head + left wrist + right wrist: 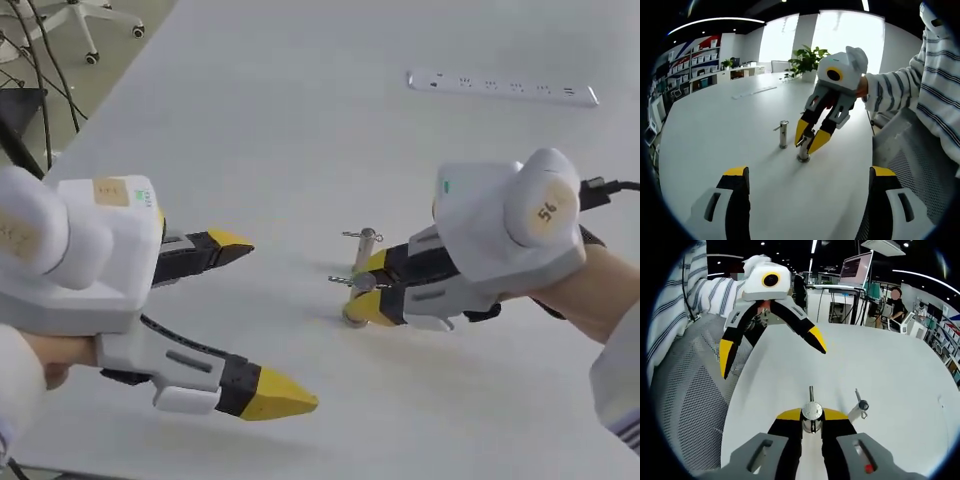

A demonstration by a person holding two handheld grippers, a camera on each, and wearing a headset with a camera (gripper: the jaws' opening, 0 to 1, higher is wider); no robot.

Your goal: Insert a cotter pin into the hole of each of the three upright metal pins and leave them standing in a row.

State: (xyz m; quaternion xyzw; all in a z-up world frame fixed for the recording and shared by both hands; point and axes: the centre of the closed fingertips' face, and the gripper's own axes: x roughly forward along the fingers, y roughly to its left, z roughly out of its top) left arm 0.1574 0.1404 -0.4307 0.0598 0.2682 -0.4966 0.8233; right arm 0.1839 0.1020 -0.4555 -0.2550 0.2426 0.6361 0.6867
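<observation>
Right gripper (368, 287) is clenched on the held metal pin (812, 411), jaws pinching the shaft just under the head, with the base down on the white table (300, 130). The grip looks meant to keep the pin upright and stop it turning while its hole is worked. A thin cotter pin (342, 280) juts sideways from the shaft, toward the left gripper; whether it is seated fully through cannot be told from these views. Left gripper (272, 322) hangs released, jaws spread wide with nothing between them, pointed at the work but well apart from it, so it is judged to be standing off. The second metal pin (366, 243) stands free just beside the held one, touched by neither gripper, with a second cotter pin (358, 236) crossing near its top; it reads as finished. The two pins stand close together, which suits a row. A power strip (500, 87) lies far up the table, clear of the work. Judgement: task partway. The right jaws need to open evenly and back off straight — the held pin's base is narrow, and a sideways drag could tip it into its neighbour.
</observation>
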